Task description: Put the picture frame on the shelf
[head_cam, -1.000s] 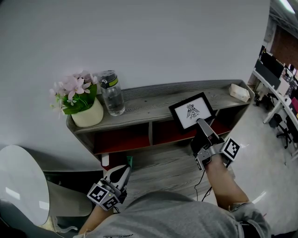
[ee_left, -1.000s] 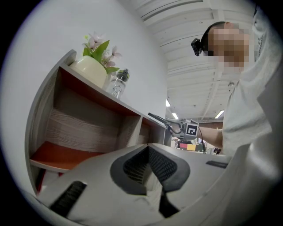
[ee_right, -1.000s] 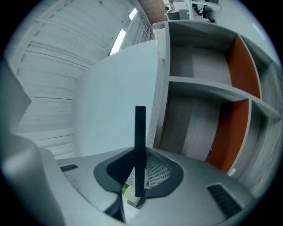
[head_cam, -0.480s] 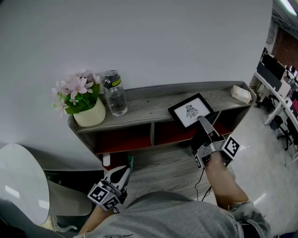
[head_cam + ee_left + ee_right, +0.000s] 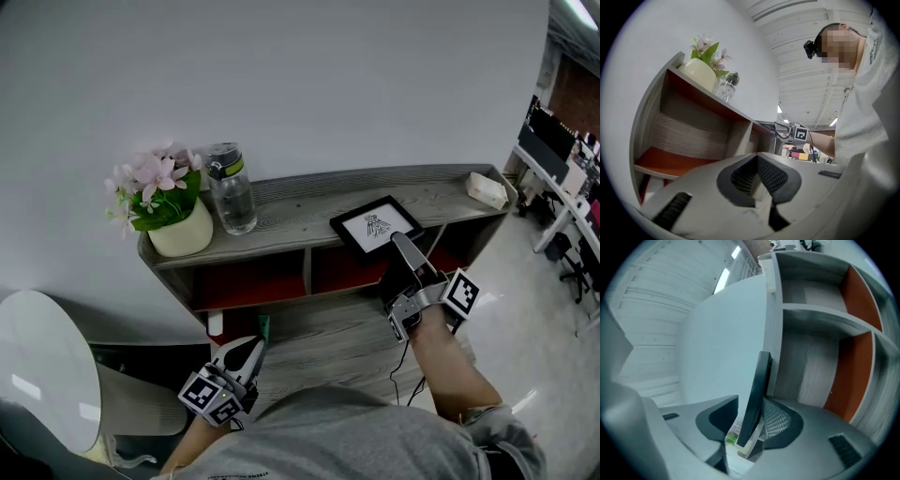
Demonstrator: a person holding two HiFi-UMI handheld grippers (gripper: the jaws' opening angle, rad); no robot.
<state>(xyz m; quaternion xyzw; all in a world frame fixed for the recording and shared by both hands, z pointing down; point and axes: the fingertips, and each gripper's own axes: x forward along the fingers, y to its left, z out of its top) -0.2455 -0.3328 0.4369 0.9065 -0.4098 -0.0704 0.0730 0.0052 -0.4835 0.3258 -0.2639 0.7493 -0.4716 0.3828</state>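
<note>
Only the thin black edge of the picture frame shows in the right gripper view, so its print cannot be seen there, and in the head view the frame's near corner is hidden behind the right hand-held gripper. The frame sits on the top board of the shelf, close to the front edge above the right-hand compartment, face up and tilted; whether it lies fully flat I cannot tell. It stands between the right jaws, which are opening: one pad is clear of it, and the other is close against its back. The right forearm reaches forward from the lower right, with the gripper pointing up at the shelf edge. The left hand-held gripper hangs low beside the body, partly cut off by the grey shirt, its jaws together with nothing between them, aimed at the lower shelf. A small pale thing at the shelf's far right end is too small to make out.
</note>
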